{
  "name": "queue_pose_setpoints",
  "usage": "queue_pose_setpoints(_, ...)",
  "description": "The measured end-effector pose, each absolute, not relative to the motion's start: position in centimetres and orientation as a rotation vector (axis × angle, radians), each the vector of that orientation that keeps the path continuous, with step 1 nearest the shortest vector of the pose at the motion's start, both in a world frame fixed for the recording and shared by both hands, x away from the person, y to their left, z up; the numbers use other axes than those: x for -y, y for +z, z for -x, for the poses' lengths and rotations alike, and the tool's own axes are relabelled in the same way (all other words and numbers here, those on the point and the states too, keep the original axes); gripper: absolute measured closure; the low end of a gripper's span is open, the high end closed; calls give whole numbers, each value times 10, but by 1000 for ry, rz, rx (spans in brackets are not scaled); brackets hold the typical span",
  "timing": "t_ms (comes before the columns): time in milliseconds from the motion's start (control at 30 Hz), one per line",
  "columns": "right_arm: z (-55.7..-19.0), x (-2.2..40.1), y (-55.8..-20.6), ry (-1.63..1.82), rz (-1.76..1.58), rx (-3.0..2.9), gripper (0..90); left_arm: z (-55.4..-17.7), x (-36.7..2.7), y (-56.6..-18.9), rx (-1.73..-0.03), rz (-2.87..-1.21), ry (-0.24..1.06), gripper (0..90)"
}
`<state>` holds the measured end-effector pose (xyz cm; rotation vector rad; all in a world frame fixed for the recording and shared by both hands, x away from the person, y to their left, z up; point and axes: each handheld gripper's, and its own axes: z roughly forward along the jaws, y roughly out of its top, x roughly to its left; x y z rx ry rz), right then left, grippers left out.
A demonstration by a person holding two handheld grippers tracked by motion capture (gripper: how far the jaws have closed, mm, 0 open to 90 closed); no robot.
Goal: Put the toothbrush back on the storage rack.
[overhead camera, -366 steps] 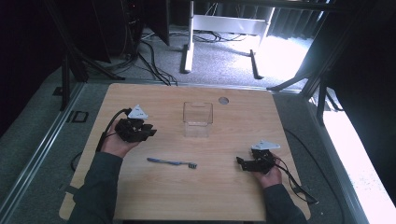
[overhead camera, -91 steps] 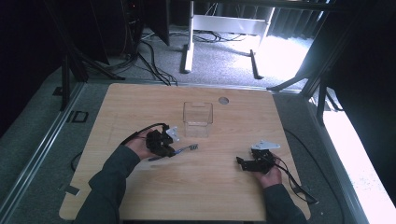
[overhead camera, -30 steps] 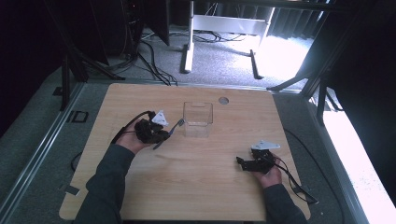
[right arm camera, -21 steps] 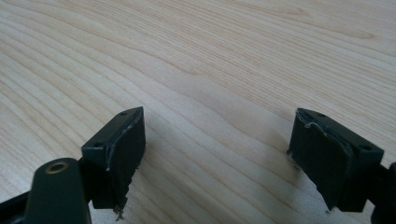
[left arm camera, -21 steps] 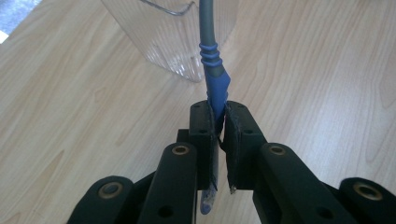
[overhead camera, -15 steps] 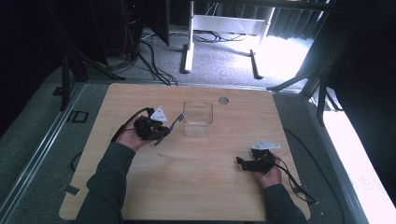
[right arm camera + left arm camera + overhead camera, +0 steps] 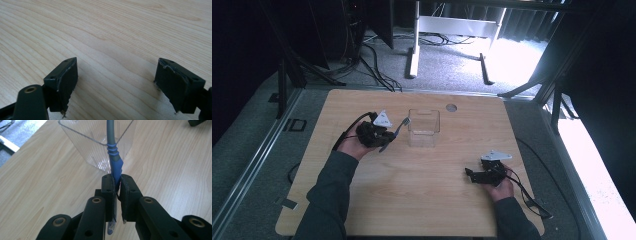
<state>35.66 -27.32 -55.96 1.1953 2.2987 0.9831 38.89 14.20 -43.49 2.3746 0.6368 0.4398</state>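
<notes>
No legible text, seemingly.

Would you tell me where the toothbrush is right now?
The toothbrush is clamped in the left hand-held gripper, left of centre in the high view, its head end beside the clear box.

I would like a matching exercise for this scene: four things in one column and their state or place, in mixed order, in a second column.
1. left gripper
2. right gripper
3. toothbrush
4. clear box

a. open above bare wood
b. stands near the far table edge
c. shut on the blue handle
d. lifted, head toward the box

Pairs: 1-c, 2-a, 3-d, 4-b
</notes>
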Motion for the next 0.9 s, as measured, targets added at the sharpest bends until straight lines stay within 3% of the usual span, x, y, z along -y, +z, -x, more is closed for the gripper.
queue_pose_setpoints(900,-357,273,-560,984,-1196,-2298,182,-394,-136,-426,-694,-2283,532,821)
